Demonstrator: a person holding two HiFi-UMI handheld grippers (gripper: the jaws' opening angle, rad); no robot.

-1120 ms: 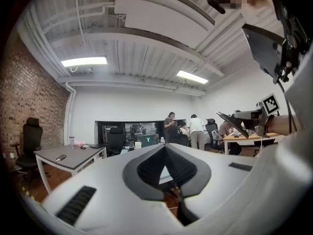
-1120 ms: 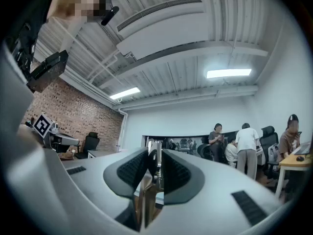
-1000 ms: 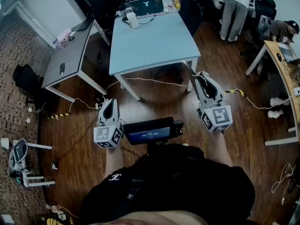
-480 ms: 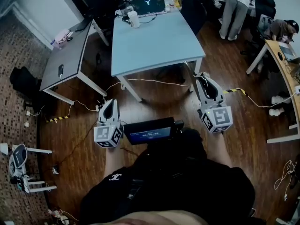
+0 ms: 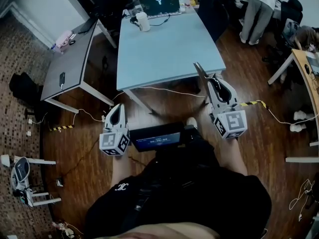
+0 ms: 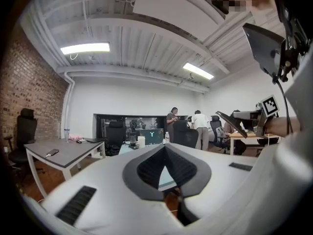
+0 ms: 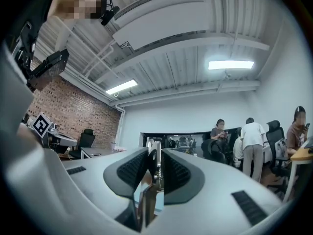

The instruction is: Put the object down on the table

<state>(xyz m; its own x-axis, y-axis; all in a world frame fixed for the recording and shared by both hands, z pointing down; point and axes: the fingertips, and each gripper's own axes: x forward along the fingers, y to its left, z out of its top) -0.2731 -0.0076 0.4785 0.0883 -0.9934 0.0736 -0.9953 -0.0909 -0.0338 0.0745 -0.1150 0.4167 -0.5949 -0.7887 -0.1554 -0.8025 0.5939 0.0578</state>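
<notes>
My right gripper (image 5: 213, 82) is shut on a thin silvery metal tool (image 5: 200, 71), which sticks out past the jaw tips and hangs over the near right corner of the light blue table (image 5: 164, 46). In the right gripper view the tool (image 7: 153, 166) stands upright, clamped between the dark pads of the right gripper (image 7: 155, 153). My left gripper (image 5: 117, 109) is held lower left, above the wooden floor and short of the table. Its jaws are shut with nothing between them, as the left gripper view (image 6: 165, 148) also shows.
A laptop (image 5: 159, 4) and a white cup (image 5: 143, 21) sit at the blue table's far end. A grey table (image 5: 70, 59) with a phone stands to the left. Cables (image 5: 164, 89) run over the floor under the table. People stand at the back right (image 5: 259, 9).
The right gripper has moved forward and up with the tool, whose tip now shows over the table's near corner. The left gripper has hardly moved.
</notes>
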